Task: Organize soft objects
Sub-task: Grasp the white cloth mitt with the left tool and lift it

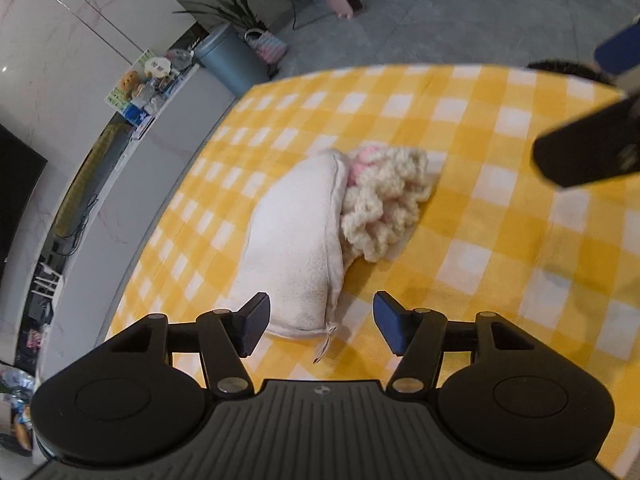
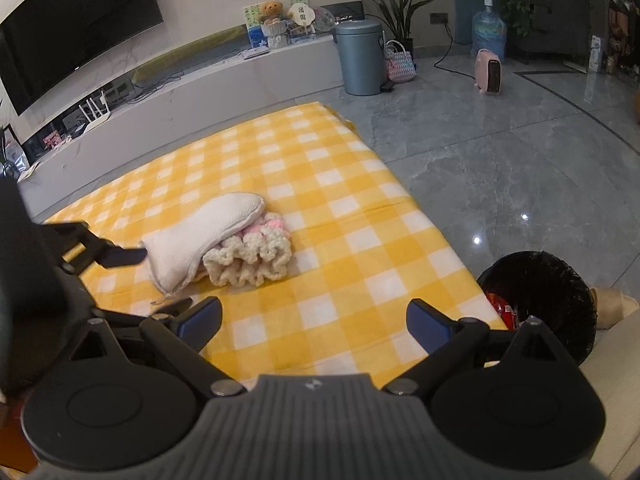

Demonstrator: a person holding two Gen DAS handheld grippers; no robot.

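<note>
Yellow checked cloth point(image 2: 344, 216) (grey tiled floor point(image 2: 500, 168) beyond)

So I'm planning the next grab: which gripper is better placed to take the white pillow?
Probably left: the left gripper stands open right at the white pillow end; the right gripper is open over bare cloth.

Crocheted piece point(image 1: 384, 204) partly under white pillow point(image 1: 296, 240)
</note>
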